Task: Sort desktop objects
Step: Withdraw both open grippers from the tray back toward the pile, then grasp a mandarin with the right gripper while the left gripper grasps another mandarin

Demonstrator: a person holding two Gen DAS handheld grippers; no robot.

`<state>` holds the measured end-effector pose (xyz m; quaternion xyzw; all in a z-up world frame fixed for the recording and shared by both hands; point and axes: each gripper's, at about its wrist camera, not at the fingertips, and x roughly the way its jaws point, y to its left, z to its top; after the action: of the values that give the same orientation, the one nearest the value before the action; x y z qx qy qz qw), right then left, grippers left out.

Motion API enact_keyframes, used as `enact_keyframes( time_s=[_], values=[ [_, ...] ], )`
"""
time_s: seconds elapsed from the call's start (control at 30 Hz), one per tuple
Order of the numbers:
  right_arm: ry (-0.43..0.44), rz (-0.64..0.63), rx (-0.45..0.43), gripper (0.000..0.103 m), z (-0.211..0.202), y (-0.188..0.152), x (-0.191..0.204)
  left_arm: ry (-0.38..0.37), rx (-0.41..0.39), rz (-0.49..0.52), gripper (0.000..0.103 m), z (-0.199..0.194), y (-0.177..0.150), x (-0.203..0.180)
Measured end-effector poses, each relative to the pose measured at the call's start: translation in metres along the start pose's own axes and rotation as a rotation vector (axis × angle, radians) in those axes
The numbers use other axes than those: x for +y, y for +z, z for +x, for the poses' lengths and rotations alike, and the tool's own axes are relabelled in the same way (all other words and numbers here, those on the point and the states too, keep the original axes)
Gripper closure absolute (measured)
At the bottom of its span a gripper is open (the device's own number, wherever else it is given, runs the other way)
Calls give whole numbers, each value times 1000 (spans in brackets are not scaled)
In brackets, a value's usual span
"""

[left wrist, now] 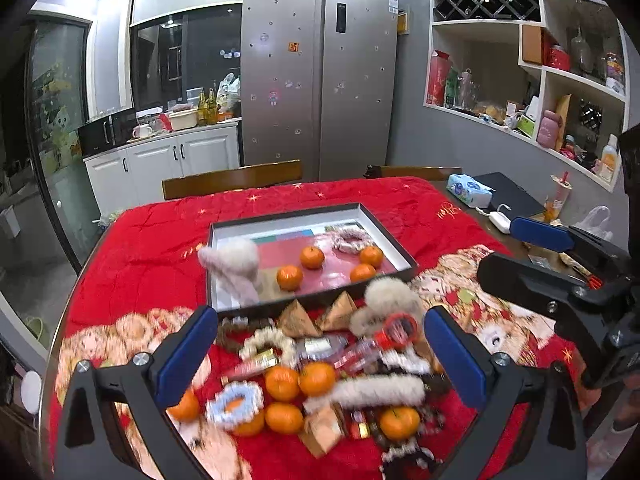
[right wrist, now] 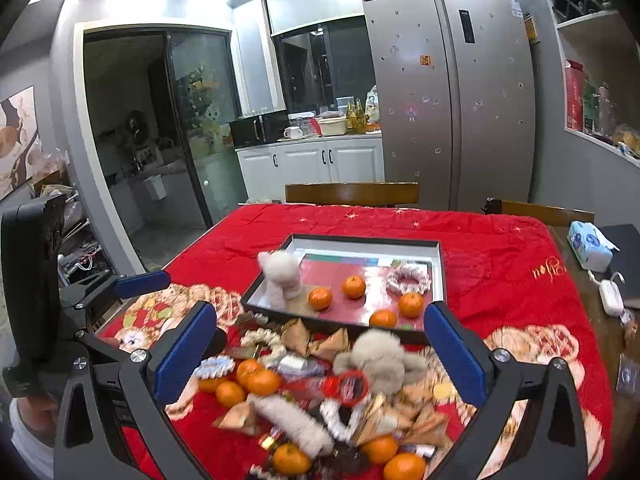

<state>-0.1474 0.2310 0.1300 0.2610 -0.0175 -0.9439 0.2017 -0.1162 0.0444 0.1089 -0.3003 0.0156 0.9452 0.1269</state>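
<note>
Left wrist view: we are holding the left gripper [left wrist: 320,350] spread wide with nothing between its blue fingers [left wrist: 188,354], hovering over the heap of mixed items [left wrist: 320,376] on the near side of the tray [left wrist: 394,242]. The right gripper [right wrist: 320,350] is hanging equally wide and empty above the same heap, seen from its own camera.

Within that heap we are seeing tangerines [left wrist: 316,378], a red ring-shaped piece [left wrist: 400,330], brown paper pyramids [left wrist: 296,320], furry hair clips [left wrist: 366,392] and beaded scrunchies [left wrist: 234,400], all blurred and touching one another; any labels on the small bottles are too smeared to read.

Inside the tray, four tangerines [left wrist: 312,257] are sitting apart from each other, a pink scrunchie [left wrist: 352,239] is lying toward its far right corner, and a fluffy white toy [left wrist: 236,268] is leaning on its left wall.

Right of the tray, gold embroidered script [right wrist: 548,270] on the red cloth [left wrist: 152,248] is showing but not legible. Beyond the tray, the refrigerator [left wrist: 320,80] is carrying an orange sticker [left wrist: 293,47] whose character we cannot make out.
</note>
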Motion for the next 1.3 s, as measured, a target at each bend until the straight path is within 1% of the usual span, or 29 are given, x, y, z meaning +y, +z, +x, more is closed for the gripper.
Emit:
enact_keyframes(
  time_s=[0.2, 0.37, 0.5, 0.6, 0.77, 0.87, 1.03, 1.13, 1.3],
  values=[
    [-13, 20, -28, 0, -30, -36, 10, 7, -17, -20, 0, -34, -42, 1],
    [-15, 48, -30, 0, -44, -63, 15, 6, -20, -26, 0, -59, -72, 7],
    [-12, 52, -11, 0, -45, -71, 19, 33, -28, -31, 0, -69, -76, 19],
    [-8, 64, -27, 0, -49, -71, 20, 51, -43, -47, 0, -75, -76, 31],
    [6, 61, -21, 0, -45, -70, 26, 68, -32, -73, 0, -72, -78, 48],
    [0, 65, -23, 0, -43, -70, 25, 63, -18, -77, 0, -65, -80, 50],
    [-38, 105, -36, 0, -49, -74, 6, 28, 18, -59, 0, -47, -84, 37],
    [-56, 134, -26, 0, -50, -79, -8, -1, 35, -50, 0, -34, -86, 24],
    [-81, 114, -9, 0, -50, -89, -19, -30, 68, -43, 0, -15, -91, 6]
  ],
)
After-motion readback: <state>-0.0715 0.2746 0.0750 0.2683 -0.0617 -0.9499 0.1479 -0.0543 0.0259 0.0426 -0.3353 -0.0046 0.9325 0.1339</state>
